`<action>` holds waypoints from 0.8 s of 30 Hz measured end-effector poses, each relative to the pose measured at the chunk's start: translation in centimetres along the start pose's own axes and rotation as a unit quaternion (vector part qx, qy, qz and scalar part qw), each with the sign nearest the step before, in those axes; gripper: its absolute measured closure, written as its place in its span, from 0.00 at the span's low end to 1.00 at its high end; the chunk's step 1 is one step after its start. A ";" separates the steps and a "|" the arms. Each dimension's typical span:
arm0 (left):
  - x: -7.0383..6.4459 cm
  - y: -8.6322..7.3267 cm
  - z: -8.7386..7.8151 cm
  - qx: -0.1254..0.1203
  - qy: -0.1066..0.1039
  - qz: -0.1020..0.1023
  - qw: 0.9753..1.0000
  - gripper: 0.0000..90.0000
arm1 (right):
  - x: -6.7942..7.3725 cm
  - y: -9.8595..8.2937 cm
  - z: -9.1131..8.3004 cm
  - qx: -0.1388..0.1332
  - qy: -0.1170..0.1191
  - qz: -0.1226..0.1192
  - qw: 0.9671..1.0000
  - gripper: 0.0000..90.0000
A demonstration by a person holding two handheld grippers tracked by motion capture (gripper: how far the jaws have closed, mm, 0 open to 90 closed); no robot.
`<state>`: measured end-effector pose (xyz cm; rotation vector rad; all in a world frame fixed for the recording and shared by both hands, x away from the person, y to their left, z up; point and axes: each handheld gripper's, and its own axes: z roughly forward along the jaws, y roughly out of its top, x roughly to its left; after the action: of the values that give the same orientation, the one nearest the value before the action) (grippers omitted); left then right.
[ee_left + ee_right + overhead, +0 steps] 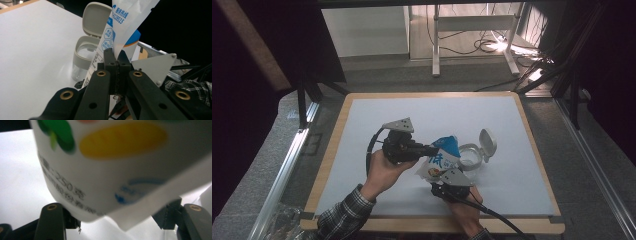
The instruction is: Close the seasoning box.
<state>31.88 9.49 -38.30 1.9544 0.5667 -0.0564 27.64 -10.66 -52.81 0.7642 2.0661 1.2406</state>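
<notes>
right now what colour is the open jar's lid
Light grey lid, hinged open above the jar; left gripper view.

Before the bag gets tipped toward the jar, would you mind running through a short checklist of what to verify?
1. Left gripper pinches the bag's edge: ok, jaws shut on the seam.
2. Right gripper supports the bag's lower body: ok, jaws straddle it.
3. Jar lid open: ok, hinged back and upright.
4. Jar standing upright on the table: ok.
5. Bag opened for pouring: cannot tell, no cut corner shows.
6. Bag mouth over the jar opening: not ok, in the high view the bag sits left of the jar.
</notes>
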 end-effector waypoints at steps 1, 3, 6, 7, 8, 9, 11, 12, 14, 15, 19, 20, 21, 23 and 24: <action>0.0 0.0 0.1 0.000 0.002 0.002 1.000 1.00 | 0.1 0.0 -0.1 -0.001 0.000 -0.003 1.000 0.44; 0.0 0.2 0.3 0.002 0.007 0.003 1.000 1.00 | 0.3 0.0 -0.2 0.000 0.009 -0.005 1.000 0.52; 0.1 0.2 0.6 0.006 0.016 0.008 1.000 1.00 | 0.4 0.0 -0.2 0.001 0.018 -0.011 1.000 0.58; 0.2 0.3 1.0 0.010 0.017 0.009 1.000 1.00 | 0.6 -0.1 -0.2 0.009 0.027 -0.006 1.000 0.59; 0.2 0.3 1.0 0.010 0.017 0.009 1.000 1.00 | 0.6 -0.1 -0.2 0.009 0.027 -0.006 1.000 0.59; 0.2 0.4 1.2 0.012 0.021 0.011 1.000 1.00 | 0.5 -0.1 -0.2 0.015 0.040 0.000 0.999 0.59; 0.1 0.5 1.4 0.015 0.028 0.017 0.999 1.00 | 0.4 -0.1 -0.2 0.018 0.042 0.003 0.999 0.59; 0.1 0.6 1.6 0.015 0.031 0.019 0.999 1.00 | 0.4 -0.1 -0.1 0.021 0.046 0.006 0.999 0.59; 0.2 0.7 1.9 0.015 0.032 0.021 0.999 1.00 | 0.1 -0.1 -0.2 0.024 0.060 0.012 0.998 0.59; 0.2 0.7 1.9 0.015 0.032 0.021 0.999 1.00 | 0.1 -0.1 -0.2 0.024 0.060 0.012 0.998 0.59; 0.0 1.0 2.2 0.018 0.039 0.031 0.999 0.99 | 0.0 0.0 -0.3 0.024 0.073 0.018 0.997 0.59; 0.0 1.1 2.3 0.018 0.042 0.034 0.998 0.99 | -0.1 0.0 -0.3 0.023 0.076 0.020 0.997 0.59; -0.1 1.1 2.3 0.020 0.043 0.038 0.998 0.99 | -0.1 0.0 -0.3 0.024 0.076 0.019 0.997 0.59; -0.1 1.2 2.5 0.020 0.046 0.042 0.998 0.99 | -0.2 0.0 -0.3 0.024 0.084 0.021 0.996 0.59; 0.0 1.2 2.6 0.020 0.045 0.043 0.998 0.99 | -0.3 0.0 -0.4 0.022 0.089 0.023 0.995 0.59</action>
<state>32.91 6.82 -38.40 2.0258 0.5427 0.0761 27.55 -11.02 -52.59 0.7487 2.2373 1.3346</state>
